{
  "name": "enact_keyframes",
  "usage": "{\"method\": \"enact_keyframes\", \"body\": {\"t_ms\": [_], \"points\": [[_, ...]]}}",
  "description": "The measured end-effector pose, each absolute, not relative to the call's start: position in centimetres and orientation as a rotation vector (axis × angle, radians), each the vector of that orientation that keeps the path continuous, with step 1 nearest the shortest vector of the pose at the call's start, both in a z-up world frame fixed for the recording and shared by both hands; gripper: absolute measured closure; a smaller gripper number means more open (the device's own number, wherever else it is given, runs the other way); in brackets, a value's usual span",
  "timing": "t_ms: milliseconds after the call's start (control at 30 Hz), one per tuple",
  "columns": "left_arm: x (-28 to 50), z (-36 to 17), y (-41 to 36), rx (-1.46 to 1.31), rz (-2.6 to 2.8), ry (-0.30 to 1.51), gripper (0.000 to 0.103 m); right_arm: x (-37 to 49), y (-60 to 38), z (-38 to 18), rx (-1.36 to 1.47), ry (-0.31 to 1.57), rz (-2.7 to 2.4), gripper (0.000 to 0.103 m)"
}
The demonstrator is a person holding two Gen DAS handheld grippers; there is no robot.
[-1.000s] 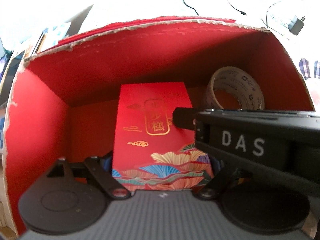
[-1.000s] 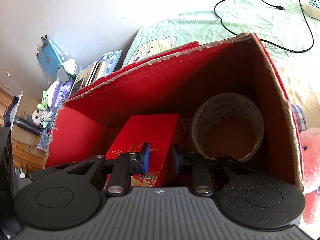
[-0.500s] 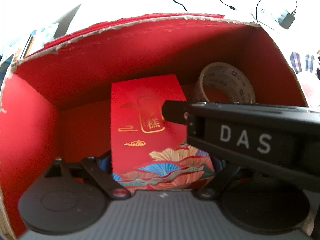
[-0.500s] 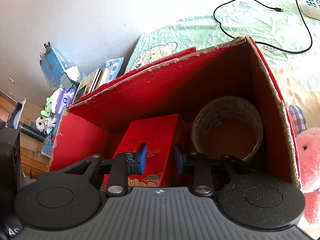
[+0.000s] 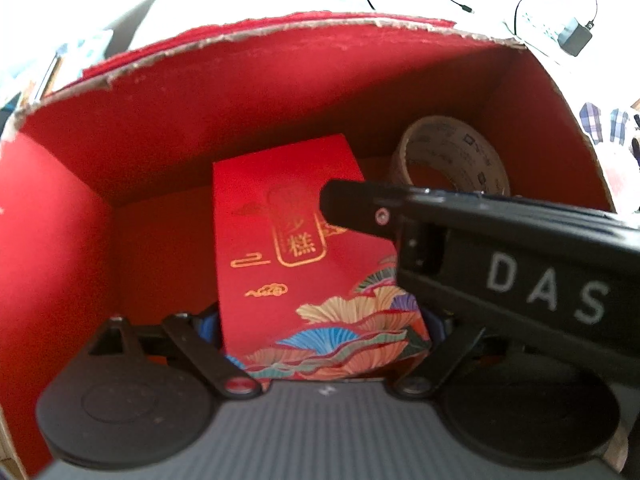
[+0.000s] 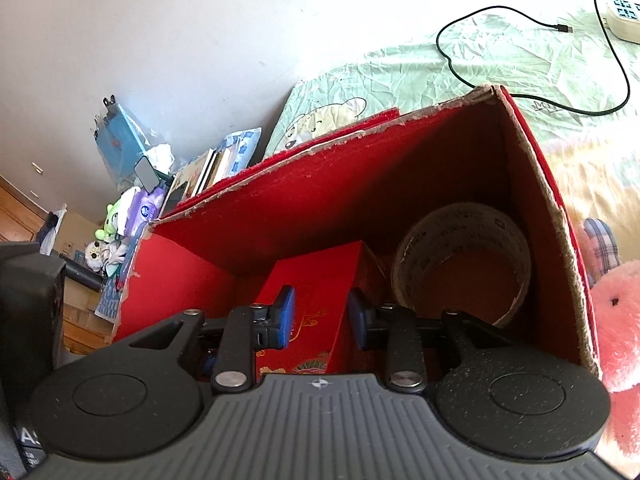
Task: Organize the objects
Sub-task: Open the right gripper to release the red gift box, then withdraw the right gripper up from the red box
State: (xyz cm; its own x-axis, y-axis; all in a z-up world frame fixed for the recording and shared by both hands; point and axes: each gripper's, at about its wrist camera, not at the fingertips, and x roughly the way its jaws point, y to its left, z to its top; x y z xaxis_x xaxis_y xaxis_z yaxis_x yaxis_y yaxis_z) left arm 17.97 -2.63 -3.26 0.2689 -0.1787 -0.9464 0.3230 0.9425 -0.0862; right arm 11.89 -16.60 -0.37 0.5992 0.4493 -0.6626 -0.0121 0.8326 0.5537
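A red gift box with gold characters (image 5: 304, 264) stands inside a big red cardboard box (image 5: 256, 92). My left gripper (image 5: 320, 328) is shut on the gift box's lower end, blue pads on both sides. The gift box also shows in the right wrist view (image 6: 320, 304), inside the cardboard box (image 6: 400, 184). My right gripper (image 6: 322, 316) is open above the gift box, its fingers apart and holding nothing. Its black body crosses the left wrist view (image 5: 500, 256). A roll of tape (image 5: 452, 152) leans in the box's right corner (image 6: 464, 260).
The cardboard box sits on a pale green bedsheet (image 6: 500, 60) with a black cable (image 6: 520, 40) and a power strip (image 6: 624, 16). A pink plush toy (image 6: 616, 328) lies to the right. Books and clutter (image 6: 168, 184) stand by the wall at left.
The right gripper has opened wider and lifted back a little. The left gripper still holds the gift box, which has shifted slightly within the cardboard box.
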Motion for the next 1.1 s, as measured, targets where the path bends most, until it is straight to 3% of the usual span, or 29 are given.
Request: {"method": "enact_keyframes", "body": {"t_ms": [533, 1100], "points": [[16.5, -0.4, 0.1, 0.121, -0.329, 1.188, 0.016, 11.9, -16.7, -0.5, 0.556, 0.903, 0.268, 0.07], [18.2, -1.8, 0.7, 0.09, -0.317, 1.177, 0.016, 11.9, -16.5, -0.4, 0.543, 0.901, 0.291, 0.07]]}}
